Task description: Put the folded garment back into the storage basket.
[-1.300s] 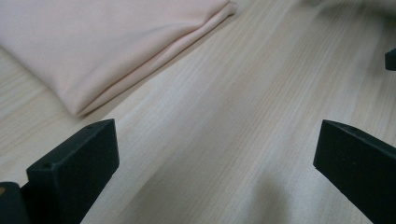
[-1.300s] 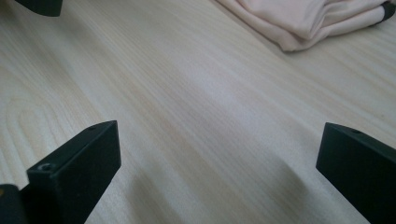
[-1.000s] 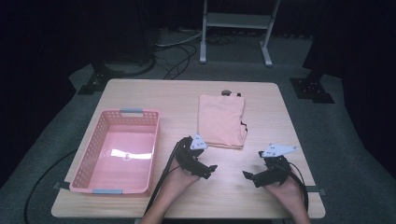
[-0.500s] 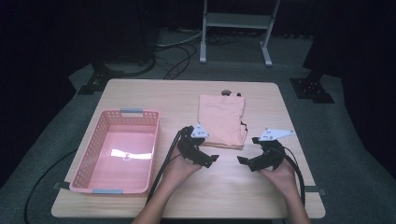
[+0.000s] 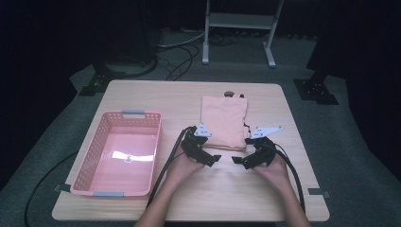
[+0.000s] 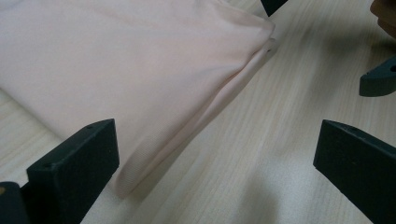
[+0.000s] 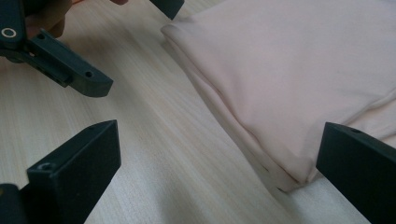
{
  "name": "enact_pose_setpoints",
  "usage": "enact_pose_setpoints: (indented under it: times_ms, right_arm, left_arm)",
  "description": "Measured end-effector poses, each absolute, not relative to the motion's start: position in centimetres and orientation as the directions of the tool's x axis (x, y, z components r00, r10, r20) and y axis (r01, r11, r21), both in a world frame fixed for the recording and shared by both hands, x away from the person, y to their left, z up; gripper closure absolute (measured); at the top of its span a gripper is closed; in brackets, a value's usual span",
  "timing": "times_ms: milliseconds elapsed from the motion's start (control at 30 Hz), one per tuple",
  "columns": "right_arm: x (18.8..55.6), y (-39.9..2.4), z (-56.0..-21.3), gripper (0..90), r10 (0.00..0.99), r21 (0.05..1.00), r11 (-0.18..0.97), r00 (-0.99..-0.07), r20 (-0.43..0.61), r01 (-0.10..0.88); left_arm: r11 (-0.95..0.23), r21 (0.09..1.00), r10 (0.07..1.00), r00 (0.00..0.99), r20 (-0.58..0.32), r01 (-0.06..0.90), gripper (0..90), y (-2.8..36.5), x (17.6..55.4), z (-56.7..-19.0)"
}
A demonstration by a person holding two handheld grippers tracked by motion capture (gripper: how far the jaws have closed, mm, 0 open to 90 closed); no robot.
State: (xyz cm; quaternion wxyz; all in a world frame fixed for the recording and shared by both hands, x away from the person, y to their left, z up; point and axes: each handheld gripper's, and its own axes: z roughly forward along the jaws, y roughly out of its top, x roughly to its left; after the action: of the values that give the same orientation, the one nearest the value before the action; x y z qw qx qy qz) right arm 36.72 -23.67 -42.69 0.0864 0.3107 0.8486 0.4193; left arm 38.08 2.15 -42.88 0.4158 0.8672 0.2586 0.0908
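A folded pale pink cloth (image 5: 223, 122) lies flat on the wooden table (image 5: 189, 99), right of centre. My left gripper (image 5: 208, 153) sits at the cloth's near left corner and my right gripper (image 5: 243, 152) at its near right corner, tips turned toward each other. In the left gripper view the jaws stand wide open (image 6: 215, 149), with the cloth's folded near edge (image 6: 196, 116) running between them. The right gripper view shows the same edge (image 7: 243, 135) between its open jaws (image 7: 217, 149). Neither gripper holds anything.
A pink plastic basket (image 5: 90, 163) stands on the left side of the table, with nothing inside. Bare wood lies between the grippers and the front edge. A metal stand (image 5: 236, 28) and cables are on the floor beyond the table.
Both hands have moved forward from the table's front toward the cloth's near edge, and the two grippers have come closer together. The cloth and basket have not moved.
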Motion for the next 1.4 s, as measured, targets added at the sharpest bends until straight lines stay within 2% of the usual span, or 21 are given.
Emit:
enact_pose_setpoints:
  times_ms: [500, 1400]
  right_arm:
    - [37.3, -22.8, -44.1, 0.0, 0.572, 0.728, 0.492, -0.807, 0.143, 0.478]
    - [33.9, -22.9, -43.7, 0.0, 0.545, 0.691, 0.524, -0.819, 0.178, 0.498]
  left_arm:
    - [-0.532, 0.749, 0.501, 0.860, -0.097, 0.395, 0.0, 2.3, 38.7, -44.2]
    - [-0.581, 0.703, 0.473, 0.873, -0.119, 0.411, 0.0, 2.2, 34.3, -43.7]
